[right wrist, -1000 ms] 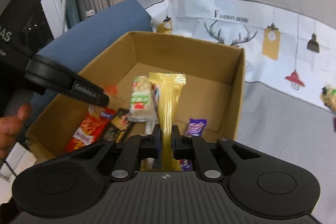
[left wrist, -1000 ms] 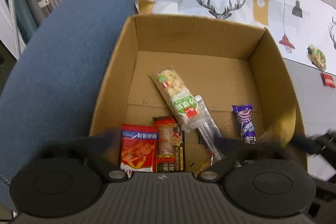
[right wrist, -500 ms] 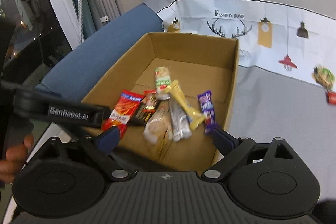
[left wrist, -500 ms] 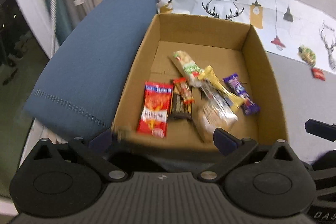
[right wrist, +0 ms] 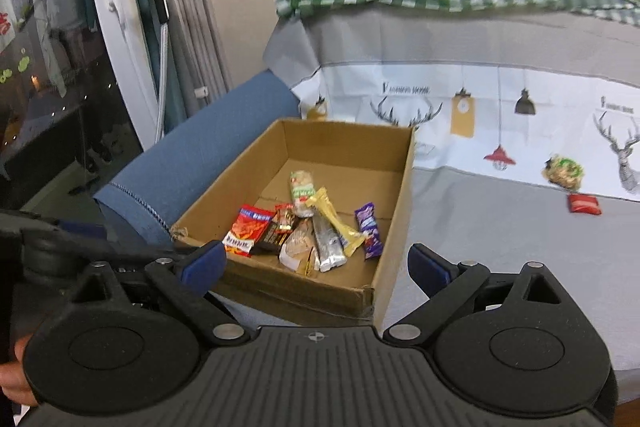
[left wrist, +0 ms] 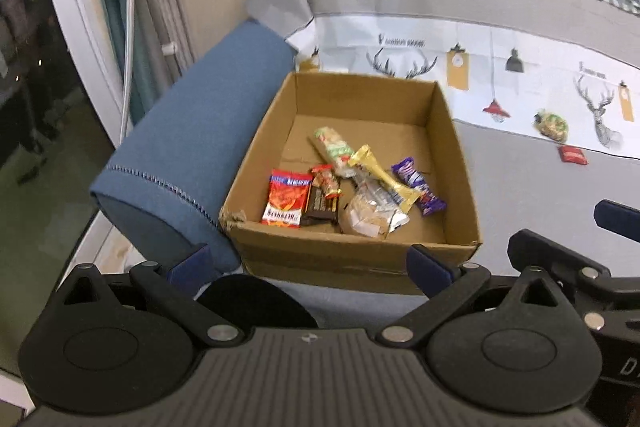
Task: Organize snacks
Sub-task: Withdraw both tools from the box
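1. Right claw released, jaws have just been opening, nothing between them; gold wrapper lies inside the cardboard box, likely dropped there for sorting.
2. Left claw released too, empty, near the box's front wall.
3. Six-odd snacks piled at the box's front half.
4. Red packet and green snack right of the box, on the sofa cover, probably next.
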A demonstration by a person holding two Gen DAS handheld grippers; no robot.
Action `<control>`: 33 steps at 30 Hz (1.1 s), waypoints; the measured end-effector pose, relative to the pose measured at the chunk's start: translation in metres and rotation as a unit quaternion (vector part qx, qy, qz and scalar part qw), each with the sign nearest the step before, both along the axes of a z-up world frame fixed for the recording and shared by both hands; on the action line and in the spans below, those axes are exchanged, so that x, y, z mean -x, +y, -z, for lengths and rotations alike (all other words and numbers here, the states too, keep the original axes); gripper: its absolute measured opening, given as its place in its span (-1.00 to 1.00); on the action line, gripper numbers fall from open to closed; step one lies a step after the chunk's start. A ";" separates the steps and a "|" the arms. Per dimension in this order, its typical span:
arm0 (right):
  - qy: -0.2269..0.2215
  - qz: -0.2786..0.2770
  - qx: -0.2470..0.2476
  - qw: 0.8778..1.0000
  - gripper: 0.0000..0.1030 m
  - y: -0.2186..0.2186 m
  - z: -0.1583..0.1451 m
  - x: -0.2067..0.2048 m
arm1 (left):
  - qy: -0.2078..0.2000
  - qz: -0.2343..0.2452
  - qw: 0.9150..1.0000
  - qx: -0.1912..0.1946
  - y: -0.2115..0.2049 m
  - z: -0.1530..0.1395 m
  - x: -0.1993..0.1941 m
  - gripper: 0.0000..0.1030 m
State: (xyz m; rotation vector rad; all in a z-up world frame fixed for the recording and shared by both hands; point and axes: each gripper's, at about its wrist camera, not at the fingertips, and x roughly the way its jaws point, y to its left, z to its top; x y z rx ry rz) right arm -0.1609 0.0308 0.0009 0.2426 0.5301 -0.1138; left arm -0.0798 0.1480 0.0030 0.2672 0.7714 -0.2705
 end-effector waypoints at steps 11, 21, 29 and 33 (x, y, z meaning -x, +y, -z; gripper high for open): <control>-0.040 0.013 0.004 0.999 0.90 0.000 -0.012 0.033 | -0.024 -0.001 1.000 0.003 0.000 -0.012 0.024 0.99; -0.041 0.017 0.005 0.999 0.90 -0.001 -0.010 0.036 | -0.025 0.010 1.000 -0.004 -0.008 -0.010 0.022 0.99; -0.028 0.041 -0.019 0.999 0.91 -0.029 0.008 0.033 | -0.010 0.011 0.999 -0.037 -0.038 0.001 -0.005 0.99; -0.021 0.091 -0.040 0.995 0.91 -0.069 0.028 0.030 | -0.005 0.004 0.999 -0.054 -0.064 0.002 -0.032 0.99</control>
